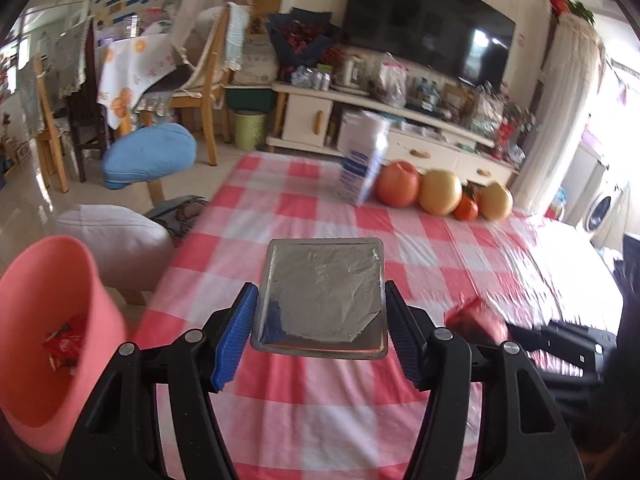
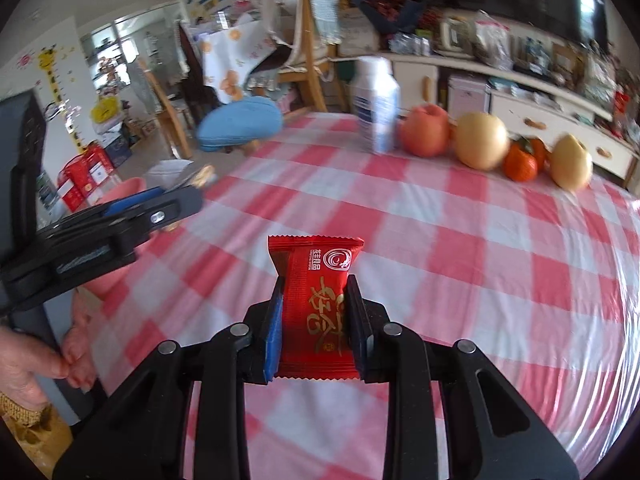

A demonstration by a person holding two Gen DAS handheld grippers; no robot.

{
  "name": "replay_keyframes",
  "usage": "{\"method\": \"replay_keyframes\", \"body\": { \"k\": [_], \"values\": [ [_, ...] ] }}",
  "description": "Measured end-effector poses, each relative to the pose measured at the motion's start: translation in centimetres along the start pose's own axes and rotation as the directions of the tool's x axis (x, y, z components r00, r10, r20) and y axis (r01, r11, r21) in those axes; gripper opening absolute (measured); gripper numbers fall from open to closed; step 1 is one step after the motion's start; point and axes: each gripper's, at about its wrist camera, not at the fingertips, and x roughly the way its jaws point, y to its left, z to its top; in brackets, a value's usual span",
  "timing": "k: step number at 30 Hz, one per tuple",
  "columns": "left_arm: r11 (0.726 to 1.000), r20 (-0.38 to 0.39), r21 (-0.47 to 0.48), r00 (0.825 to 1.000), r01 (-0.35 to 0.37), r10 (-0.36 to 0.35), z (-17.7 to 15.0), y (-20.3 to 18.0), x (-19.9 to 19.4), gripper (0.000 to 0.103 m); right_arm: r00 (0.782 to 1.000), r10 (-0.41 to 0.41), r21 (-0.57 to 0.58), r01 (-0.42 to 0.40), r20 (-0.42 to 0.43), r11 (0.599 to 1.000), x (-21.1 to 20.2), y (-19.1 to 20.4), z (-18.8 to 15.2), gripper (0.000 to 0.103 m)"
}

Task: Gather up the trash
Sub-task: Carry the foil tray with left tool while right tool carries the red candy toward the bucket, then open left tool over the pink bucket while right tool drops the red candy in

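Clamped between the left gripper's point(image 1: 320, 316) blue-padded jaws, a flat square silver foil packet point(image 1: 322, 294) hangs above the red-and-white checked counter point(image 1: 312, 216), near a pink plastic bin point(image 1: 60, 340). Nearby, the right gripper's point(image 2: 314, 320) jaws pinch a red snack wrapper point(image 2: 316, 300).

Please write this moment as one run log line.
left tool: shut on foil tray | right tool: shut on red wrapper | pink bin: left

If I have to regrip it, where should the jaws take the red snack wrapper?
Across the puffed middle of the red snack wrapper, one pad on each long side, coming in from its near crimped end as the right gripper does now. The flat serrated ends would likely slip or crumple.
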Motion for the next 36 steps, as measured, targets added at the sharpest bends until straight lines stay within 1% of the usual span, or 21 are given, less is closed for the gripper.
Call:
{"method": "replay_keyframes", "body": {
  "k": [3, 6, 8, 11, 14, 19, 22, 26, 27, 28, 29, 30, 31, 32, 33, 35, 36],
  "values": [
    [0.998, 0.026, -0.048, 0.999, -0.036, 0.037, 0.7, 2.2, -0.9, 0.064, 0.999, 0.041, -0.027, -0.041, 0.014, 0.999, 0.0, 2.7, 1.0, 0.030],
    [0.989, 0.039, -0.126, 0.996, -0.078, 0.083, 1.5, 5.6, -1.9, 0.064, 0.996, 0.084, -0.065, -0.082, 0.022, 0.994, 0.3, 5.7, 2.2, 0.030],
    [0.978, 0.041, -0.180, 0.993, -0.102, 0.111, 1.8, 7.9, -2.5, 0.064, 0.993, 0.112, -0.098, -0.109, 0.023, 0.989, 0.8, 8.0, 3.2, 0.030],
    [0.956, 0.044, -0.249, 0.984, -0.158, 0.174, 2.0, 11.4, -3.4, 0.064, 0.989, 0.149, -0.143, -0.144, 0.021, 0.979, 1.5, 11.3, 4.5, 0.030],
    [0.927, 0.044, -0.312, 0.972, -0.207, 0.232, 2.1, 14.8, -4.4, 0.064, 0.983, 0.181, -0.193, -0.175, 0.012, 0.965, 2.7, 14.6, 5.7, 0.030],
    [0.863, 0.021, -0.421, 0.948, -0.279, 0.316, 1.4, 20.2, -5.9, 0.064, 0.974, 0.226, -0.254, -0.223, -0.017, 0.941, 4.8, 19.2, 6.9, 0.030],
    [0.831, 0.008, -0.476, 0.943, -0.289, 0.333, 0.8, 22.6, -6.4, 0.064, 0.967, 0.252, -0.281, -0.252, -0.036, 0.926, 6.3, 21.8, 7.4, 0.030],
    [0.801, -0.011, -0.514, 0.936, -0.308, 0.353, 0.6, 24.6, -6.3, 0.065, 0.962, 0.267, -0.309, -0.270, -0.054, 0.912, 8.1, 24.3, 8.0, 0.031],
    [0.794, -0.016, -0.517, 0.932, -0.319, 0.363, 0.6, 24.8, -6.1, 0.065, 0.960, 0.274, -0.317, -0.278, -0.059, 0.907, 8.6, 24.8, 8.1, 0.036],
    [0.788, -0.024, -0.520, 0.927, -0.331, 0.374, 0.6, 25.0, -6.1, 0.066, 0.961, 0.270, -0.325, -0.275, -0.061, 0.905, 9.1, 25.2, 8.1, 0.042],
    [0.782, -0.031, -0.521, 0.923, -0.342, 0.383, 0.5, 25.2, -6.0, 0.074, 0.969, 0.238, -0.329, -0.244, -0.060, 0.912, 9.7, 25.4, 8.1, 0.055],
    [0.776, -0.036, -0.522, 0.918, -0.354, 0.394, 0.3, 25.1, -6.1, 0.079, 0.972, 0.227, -0.323, -0.232, -0.054, 0.917, 9.8, 25.3, 7.9, 0.061],
    [0.771, -0.037, -0.521, 0.912, -0.367, 0.409, 0.4, 25.2, -6.2, 0.085, 0.972, 0.229, -0.305, -0.231, -0.042, 0.924, 9.6, 24.9, 7.8, 0.063],
    [0.768, -0.030, -0.519, 0.906, -0.375, 0.422, 0.5, 25.1, -6.4, 0.088, 0.972, 0.232, -0.292, -0.232, -0.035, 0.928, 9.4, 24.4, 7.6, 0.067],
    [0.767, -0.020, -0.516, 0.901, -0.380, 0.433, 0.6, 24.9, -6.6, 0.090, 0.973, 0.228, -0.271, -0.225, -0.023, 0.936, 9.1, 23.7, 7.5, 0.073],
    [0.770, 0.013, -0.506, 0.889, -0.389, 0.457, 0.9, 24.3, -7.3, 0.094, 0.982, 0.190, -0.238, -0.183, 0.008, 0.954, 8.2, 22.0, 7.2, 0.077],
    [0.775, 0.027, -0.497, 0.886, -0.390, 0.463, 1.1, 24.0, -7.4, 0.095, 0.984, 0.179, -0.227, -0.171, 0.017, 0.959, 7.8, 21.4, 7.0, 0.078]
  ]
}}
